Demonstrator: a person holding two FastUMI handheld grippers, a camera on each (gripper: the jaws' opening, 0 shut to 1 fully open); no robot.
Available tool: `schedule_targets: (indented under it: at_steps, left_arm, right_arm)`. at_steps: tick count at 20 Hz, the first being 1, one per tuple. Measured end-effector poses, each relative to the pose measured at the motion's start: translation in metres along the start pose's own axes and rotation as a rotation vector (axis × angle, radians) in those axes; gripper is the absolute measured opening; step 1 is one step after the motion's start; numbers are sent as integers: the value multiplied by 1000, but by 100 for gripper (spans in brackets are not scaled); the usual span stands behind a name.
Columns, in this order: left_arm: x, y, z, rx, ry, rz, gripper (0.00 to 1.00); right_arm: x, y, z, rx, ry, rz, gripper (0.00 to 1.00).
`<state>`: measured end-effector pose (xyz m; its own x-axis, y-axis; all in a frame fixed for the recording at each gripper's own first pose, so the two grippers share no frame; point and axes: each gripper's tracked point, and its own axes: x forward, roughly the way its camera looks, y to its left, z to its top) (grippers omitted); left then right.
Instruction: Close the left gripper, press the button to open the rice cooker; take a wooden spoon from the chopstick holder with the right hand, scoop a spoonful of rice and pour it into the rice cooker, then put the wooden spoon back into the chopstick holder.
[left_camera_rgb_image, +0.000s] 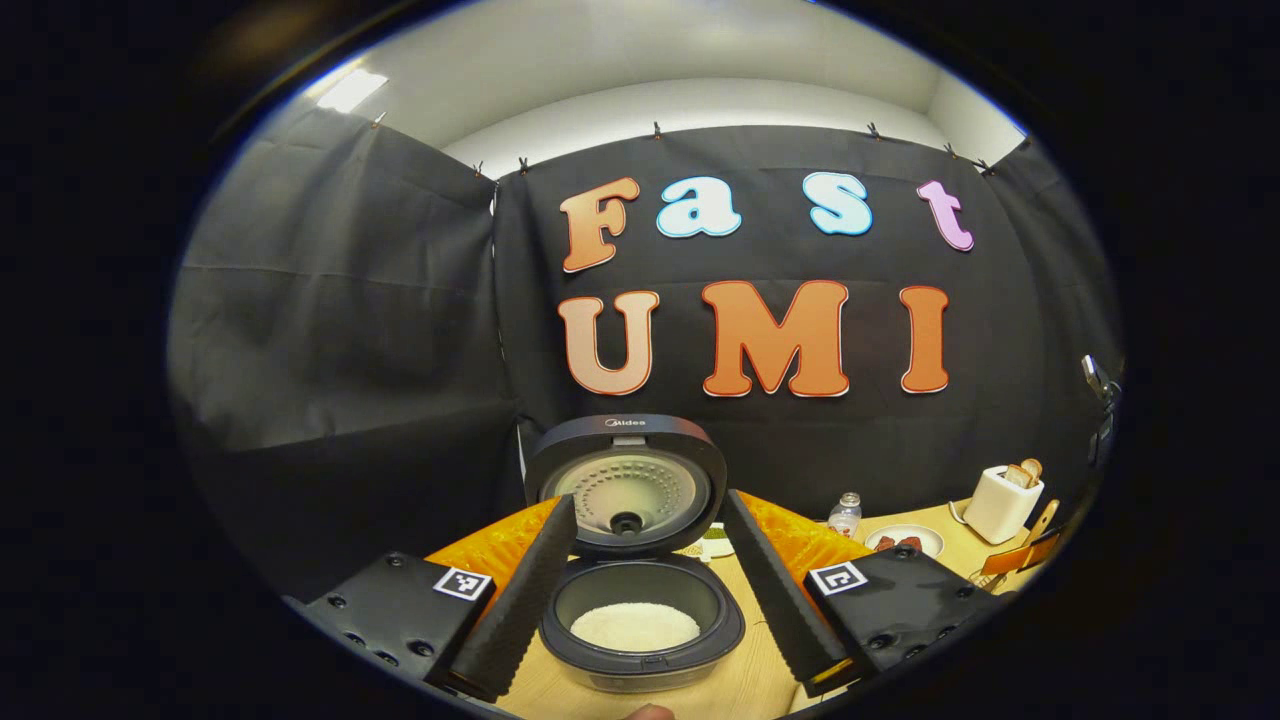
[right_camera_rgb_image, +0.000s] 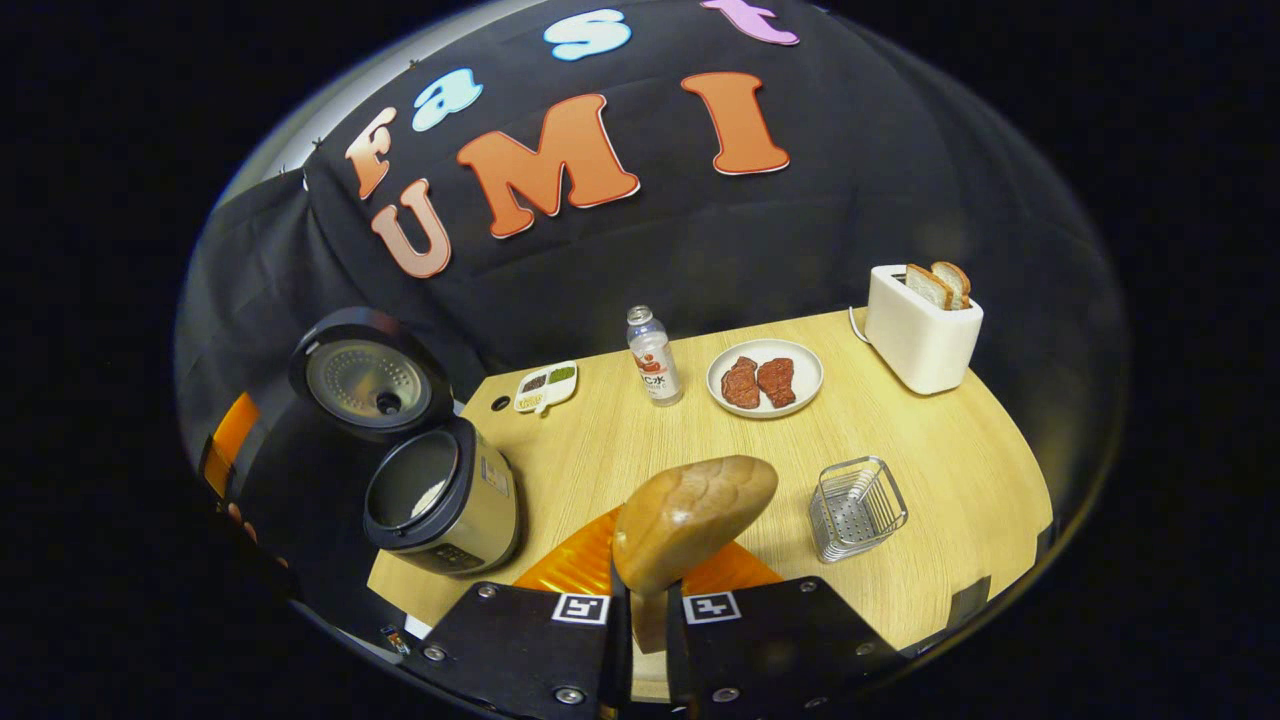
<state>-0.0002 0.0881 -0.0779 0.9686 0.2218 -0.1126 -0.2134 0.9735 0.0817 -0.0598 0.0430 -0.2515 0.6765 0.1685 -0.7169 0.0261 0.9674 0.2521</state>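
Now the right gripper has its jaws closed on the wooden spoon, bowl up over the table
Left gripper hovers with jaws wide either side of the open rice cooker, white rice inside, lid upright; the wire chopstick holder stands just right of the spoon, near a plate of meat and a toaster

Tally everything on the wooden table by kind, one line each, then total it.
Appliances: 2, open grey rice cooker, white toaster
Dishes: 2, white plate of meat, small white condiment tray
Bottles: 1, clear plastic bottle
Holders: 1, wire chopstick holder
Total: 6
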Motion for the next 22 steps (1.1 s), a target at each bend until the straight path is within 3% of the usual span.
schedule_targets:
  at_steps: [11, 12, 14, 15, 16, 22]
  left_arm:
    - [-2, 18, -16, 20, 39, -5, 93]
    - [-2, 21, -16, 20, 40, 0, 100]
    - [-1, 28, -18, 17, 45, 8, 99]
    - [-1, 31, -19, 16, 47, 10, 99]
    - [0, 33, -19, 16, 49, 14, 99]
    - [0, 43, -24, 26, 59, 13, 99]
  right_arm:
    - [26, -11, -52, -509, -25, -248, 13]
    - [27, -12, -55, -536, -32, -260, 13]
    - [32, -11, -63, -561, -33, -279, 13]
    - [35, -12, -66, -582, -39, -291, 9]
    - [38, -12, -70, -599, -40, -297, 13]
    - [52, -7, -96, -694, -52, -326, 13]
